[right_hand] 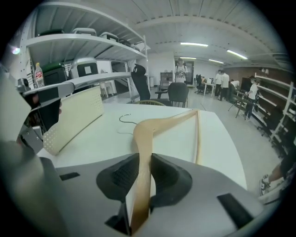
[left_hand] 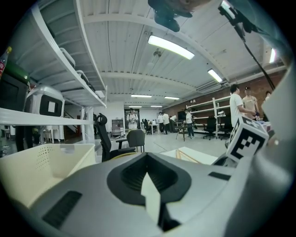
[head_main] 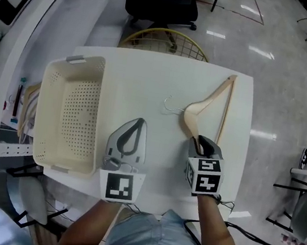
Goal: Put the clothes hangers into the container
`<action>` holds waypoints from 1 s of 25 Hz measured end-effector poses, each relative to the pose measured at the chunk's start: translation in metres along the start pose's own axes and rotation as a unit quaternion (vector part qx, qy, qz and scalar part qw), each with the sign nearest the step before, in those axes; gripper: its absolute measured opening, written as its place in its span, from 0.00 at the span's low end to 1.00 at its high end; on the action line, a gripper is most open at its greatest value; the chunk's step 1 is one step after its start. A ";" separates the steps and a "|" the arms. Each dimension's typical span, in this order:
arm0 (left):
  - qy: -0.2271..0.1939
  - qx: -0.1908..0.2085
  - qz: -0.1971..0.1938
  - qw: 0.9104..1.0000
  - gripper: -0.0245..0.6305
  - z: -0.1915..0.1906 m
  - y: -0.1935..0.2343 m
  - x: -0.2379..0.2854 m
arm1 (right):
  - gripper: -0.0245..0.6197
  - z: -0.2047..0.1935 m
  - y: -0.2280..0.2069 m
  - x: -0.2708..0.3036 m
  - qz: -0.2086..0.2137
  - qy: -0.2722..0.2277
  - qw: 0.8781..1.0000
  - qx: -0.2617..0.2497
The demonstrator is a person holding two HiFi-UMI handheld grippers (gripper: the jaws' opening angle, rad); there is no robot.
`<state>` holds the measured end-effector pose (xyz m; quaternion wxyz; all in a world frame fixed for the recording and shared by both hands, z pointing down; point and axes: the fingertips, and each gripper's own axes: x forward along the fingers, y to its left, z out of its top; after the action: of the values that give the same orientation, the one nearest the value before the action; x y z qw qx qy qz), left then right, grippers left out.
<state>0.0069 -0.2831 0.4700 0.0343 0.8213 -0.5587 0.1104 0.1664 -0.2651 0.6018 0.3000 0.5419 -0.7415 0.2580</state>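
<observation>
A pale wooden clothes hanger [head_main: 205, 104] with a metal hook [head_main: 170, 105] lies flat on the white table [head_main: 149, 73], right of centre. My right gripper [head_main: 199, 142] is shut on the near arm of the hanger [right_hand: 152, 129], which runs up between the two pads [right_hand: 121, 178]. The cream perforated container [head_main: 46, 114] stands on the table's left side and holds nothing that I can see. My left gripper [head_main: 138, 121] rests just right of it, jaws together with nothing in them. In the left gripper view the container wall [left_hand: 41, 166] shows at the left.
A yellow wire basket [head_main: 166, 40] and a black office chair [head_main: 163, 0] stand past the table's far edge. White shelving [head_main: 17, 41] runs along the left, and more wooden hangers [head_main: 28, 107] hang beside the container. People stand far back in the hall.
</observation>
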 end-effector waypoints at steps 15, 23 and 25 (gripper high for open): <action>-0.070 0.018 0.061 0.996 0.05 0.066 -0.019 -0.051 | 0.18 0.081 0.018 -0.075 0.074 -0.095 0.992 -0.029; -0.083 0.048 0.108 0.989 0.06 0.079 -0.034 -0.089 | 0.18 0.081 0.032 -0.103 0.125 -0.110 0.985 -0.055; -0.085 0.046 0.122 0.988 0.05 0.079 -0.036 -0.099 | 0.18 0.078 0.036 -0.108 0.137 -0.111 0.982 -0.062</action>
<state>0.0173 -0.1940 0.3736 -0.0649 0.7543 -0.6496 0.0694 0.1437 -0.2399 0.4681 0.2105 0.4406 -0.8521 0.1885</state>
